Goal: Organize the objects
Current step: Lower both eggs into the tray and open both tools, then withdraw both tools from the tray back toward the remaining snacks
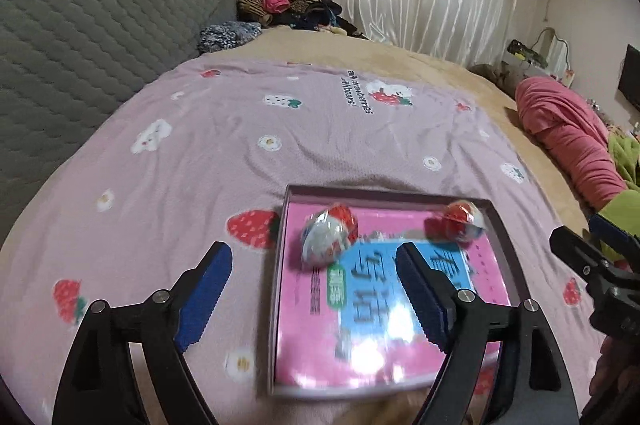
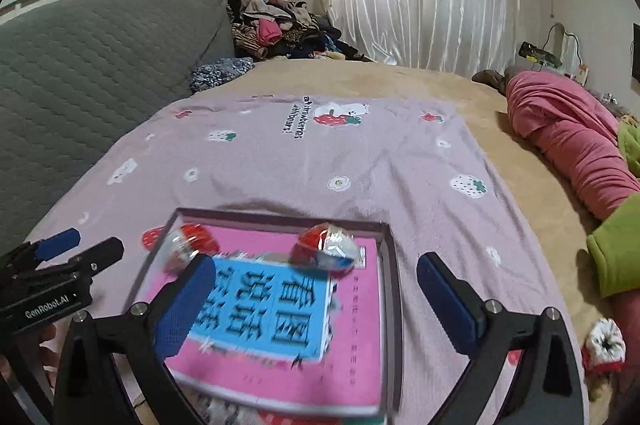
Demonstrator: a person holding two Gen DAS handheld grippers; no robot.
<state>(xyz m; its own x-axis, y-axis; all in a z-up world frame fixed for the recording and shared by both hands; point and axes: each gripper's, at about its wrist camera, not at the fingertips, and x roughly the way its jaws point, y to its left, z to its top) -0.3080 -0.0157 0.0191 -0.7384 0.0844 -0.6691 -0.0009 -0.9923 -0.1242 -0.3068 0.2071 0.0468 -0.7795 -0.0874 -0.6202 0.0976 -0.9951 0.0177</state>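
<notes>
Both fingers spread wide, gripping nothing, above the box on the bed.

My left gripper [image 1: 314, 295] and right gripper [image 2: 316, 305] hover over the shallow box [image 2: 394, 277]; inside, a pink book [image 2: 352, 337] carries two foil-wrapped eggs [image 2: 326, 251] beyond my fingertips.

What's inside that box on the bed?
A pink book lies in the box, with two foil-wrapped eggs on top. Anything under the book is hidden.

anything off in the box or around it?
Nothing damaged or spilled. Two foil-wrapped eggs lie loose on the pink book inside the shallow box. A red-and-white scrunchie sits outside it, near the blanket's edge.
</notes>
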